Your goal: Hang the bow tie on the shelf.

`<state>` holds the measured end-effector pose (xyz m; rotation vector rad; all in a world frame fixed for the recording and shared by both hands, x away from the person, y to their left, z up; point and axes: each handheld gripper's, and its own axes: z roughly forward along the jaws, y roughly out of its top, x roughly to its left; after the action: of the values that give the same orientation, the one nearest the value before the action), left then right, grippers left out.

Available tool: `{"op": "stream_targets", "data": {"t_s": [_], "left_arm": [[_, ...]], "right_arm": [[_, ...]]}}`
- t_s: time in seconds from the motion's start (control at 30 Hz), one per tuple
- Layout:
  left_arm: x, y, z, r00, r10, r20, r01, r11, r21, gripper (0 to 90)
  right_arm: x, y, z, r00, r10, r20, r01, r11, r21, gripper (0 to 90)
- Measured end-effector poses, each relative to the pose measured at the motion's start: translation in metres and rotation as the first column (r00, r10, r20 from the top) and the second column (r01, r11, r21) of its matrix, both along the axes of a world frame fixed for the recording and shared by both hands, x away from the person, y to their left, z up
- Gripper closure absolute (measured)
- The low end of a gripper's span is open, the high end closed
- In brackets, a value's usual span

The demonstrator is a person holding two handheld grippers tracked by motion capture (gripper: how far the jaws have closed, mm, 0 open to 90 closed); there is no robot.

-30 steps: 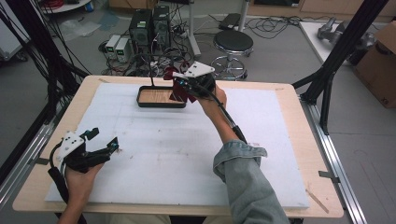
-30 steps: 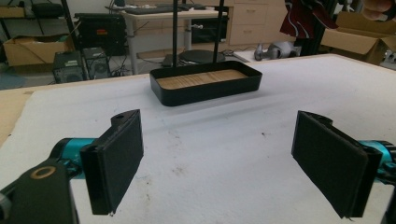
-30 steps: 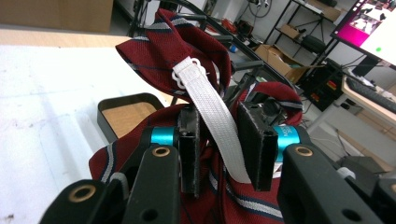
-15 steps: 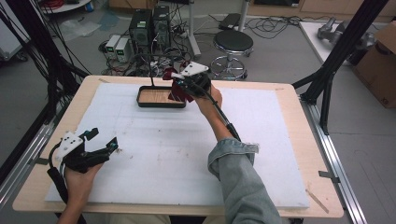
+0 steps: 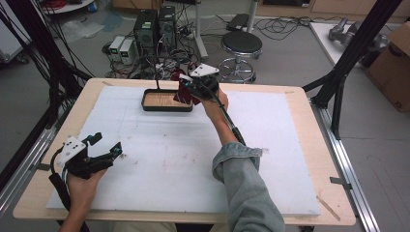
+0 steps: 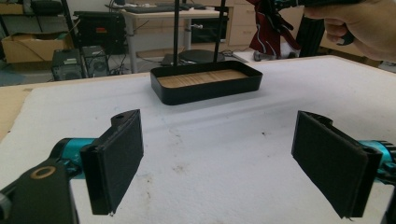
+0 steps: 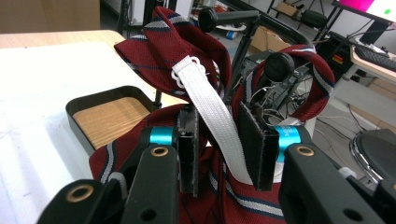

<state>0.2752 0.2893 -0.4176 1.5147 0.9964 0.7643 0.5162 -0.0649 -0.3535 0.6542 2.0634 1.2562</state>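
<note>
You sit at a wooden table (image 5: 300, 104) covered by a white mat (image 5: 270, 145), with metal rails (image 5: 345, 159) along its sides. Black frame struts (image 5: 355, 46) rise at both far corners. Beyond the far edge the floor (image 5: 290, 63) is grey and strewn with cables (image 5: 285, 24). 2 black computer towers (image 5: 155, 24) stand there with 2 small pale boxes (image 5: 122, 48) beside them, and a round black stool (image 5: 241, 44) is just to their right. A cardboard box (image 5: 394, 72) sits at the far right. From the left gripper view you see a desk (image 6: 154, 14) with a keyboard (image 6: 144, 8) behind the table
</note>
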Motion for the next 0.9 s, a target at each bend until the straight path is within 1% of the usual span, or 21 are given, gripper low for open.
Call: {"op": "stream_targets", "data": {"t_s": [0.13,0.3,0.33,0.37,0.5,0.6,0.73,0.77,0.8,0.83,0.9], "left_arm": [[-0.0001,-0.0001,-0.0002,1.0,0.0,-0.001,0.0,1.0,0.002,17.0],[0.0001,-0.0007,-0.0005,1.0,0.001,-0.002,-0.001,1.0,0.002,17.0],[0.0001,-0.0008,-0.0004,1.0,0.001,-0.003,-0.001,1.0,0.004,17.1],[0.0001,-0.0011,-0.0004,1.0,0.002,-0.002,-0.002,1.0,0.002,17.0],[-0.0001,-0.0008,-0.0004,1.0,0.001,-0.001,-0.001,1.0,0.002,17.0],[-0.0003,-0.0005,-0.0003,1.0,0.0,-0.002,0.0,1.0,0.004,17.0],[-0.0004,-0.0008,-0.0003,1.0,0.002,-0.002,-0.002,1.0,0.003,17.0],[-0.0004,-0.001,-0.0002,1.0,0.001,-0.002,-0.001,1.0,0.003,17.1],[-0.0004,-0.0011,-0.0003,1.0,0.001,-0.001,-0.001,1.0,0.002,17.0],[-0.0005,-0.0013,-0.0004,1.0,0.003,0.0,-0.003,1.0,0.002,17.0],[-0.0005,-0.0013,-0.0004,1.0,0.002,-0.002,-0.002,1.0,0.005,17.0]], "right_arm": [[0.0023,0.0007,-0.0019,1.0,-0.006,-0.004,0.006,1.0,0.01,68.9],[0.004,0.0014,-0.0055,0.9995,-0.027,-0.013,0.027,1.0,-0.001,66.5],[0.0044,0.0015,-0.006,0.9996,-0.027,-0.011,0.027,1.0,0.001,66.1],[0.0041,0.0018,-0.0063,0.9995,-0.028,-0.017,0.028,1.0,0.0,63.8],[0.0035,0.0023,-0.0055,0.9996,-0.022,-0.016,0.022,1.0,0.004,63.0],[0.0023,0.0024,-0.0044,0.9996,-0.023,-0.016,0.023,1.0,-0.009,61.4],[0.0008,0.0006,-0.0019,0.9993,-0.026,-0.025,0.026,1.0,-0.012,55.9],[0.0005,-0.0001,-0.0009,0.9993,-0.028,-0.027,0.028,1.0,-0.007,53.0],[-0.001,-0.0019,0.0011,0.9987,-0.037,-0.035,0.037,0.999,-0.003,47.8],[-0.001,-0.0019,0.0011,0.9987,-0.037,-0.035,0.037,0.999,-0.003,47.8],[-0.0025,-0.004,0.0032,0.9986,-0.035,-0.039,0.035,0.999,0.001,45.0]]}}
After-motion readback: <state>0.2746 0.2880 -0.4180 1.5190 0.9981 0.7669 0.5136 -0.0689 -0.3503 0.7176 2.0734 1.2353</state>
